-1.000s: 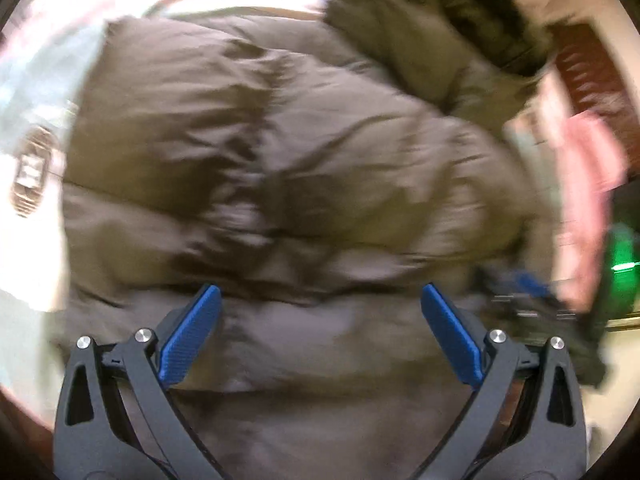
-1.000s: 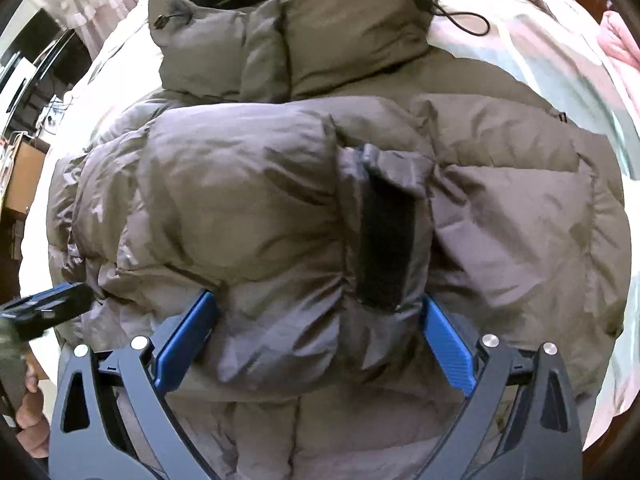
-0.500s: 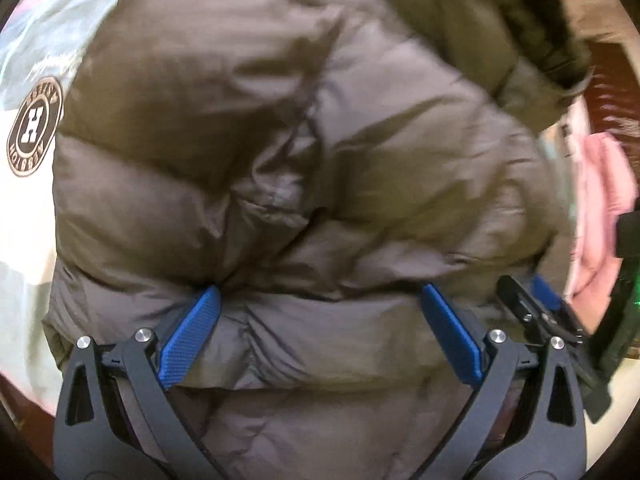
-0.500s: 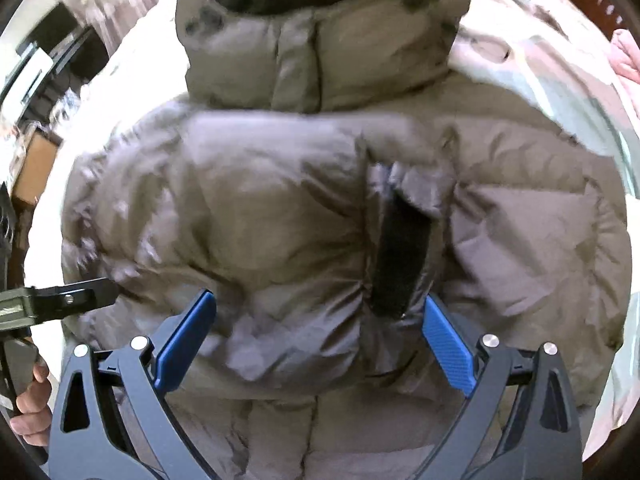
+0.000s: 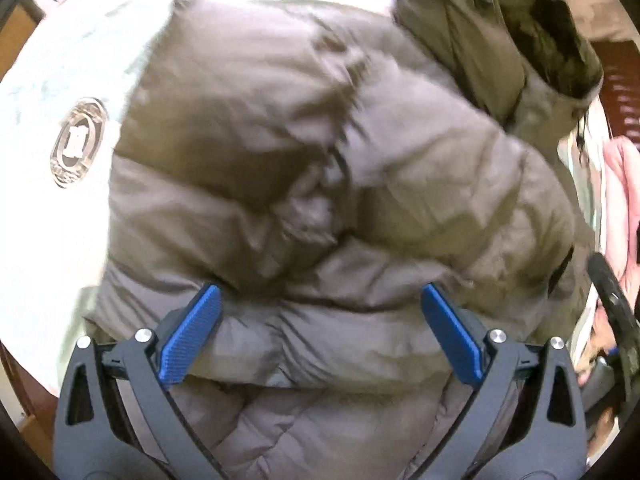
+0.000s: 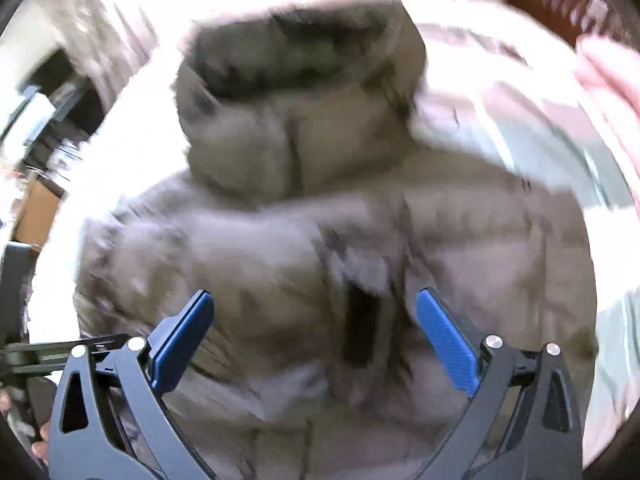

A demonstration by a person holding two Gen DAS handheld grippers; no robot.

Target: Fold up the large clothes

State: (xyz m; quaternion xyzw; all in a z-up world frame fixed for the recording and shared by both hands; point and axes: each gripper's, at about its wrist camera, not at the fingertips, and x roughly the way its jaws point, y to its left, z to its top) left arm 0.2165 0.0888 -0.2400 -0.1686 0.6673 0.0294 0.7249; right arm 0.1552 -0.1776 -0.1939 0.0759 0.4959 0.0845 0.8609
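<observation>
A big olive-brown puffer jacket (image 5: 320, 184) lies spread on a bed, its sleeves folded across the body. Its fur-lined hood (image 5: 520, 28) points to the upper right in the left wrist view and to the top in the right wrist view (image 6: 300, 72). A dark sleeve-cuff strip (image 6: 360, 328) lies on the jacket (image 6: 280, 264). My left gripper (image 5: 320, 336) is open and empty over the jacket's lower part. My right gripper (image 6: 316, 336) is open and empty just above the cuff strip. The right view is motion-blurred.
The jacket rests on a light bedcover with a round badge print (image 5: 78, 142). A pink garment (image 5: 624, 208) lies at the right. Dark wooden furniture (image 5: 624, 92) stands behind it. The other gripper shows at the view edges (image 5: 612, 308) (image 6: 24, 356).
Both grippers have drawn back from the jacket, so more of the hood and bedcover shows. The right view has swung up towards the hood. Both stay open and empty.
</observation>
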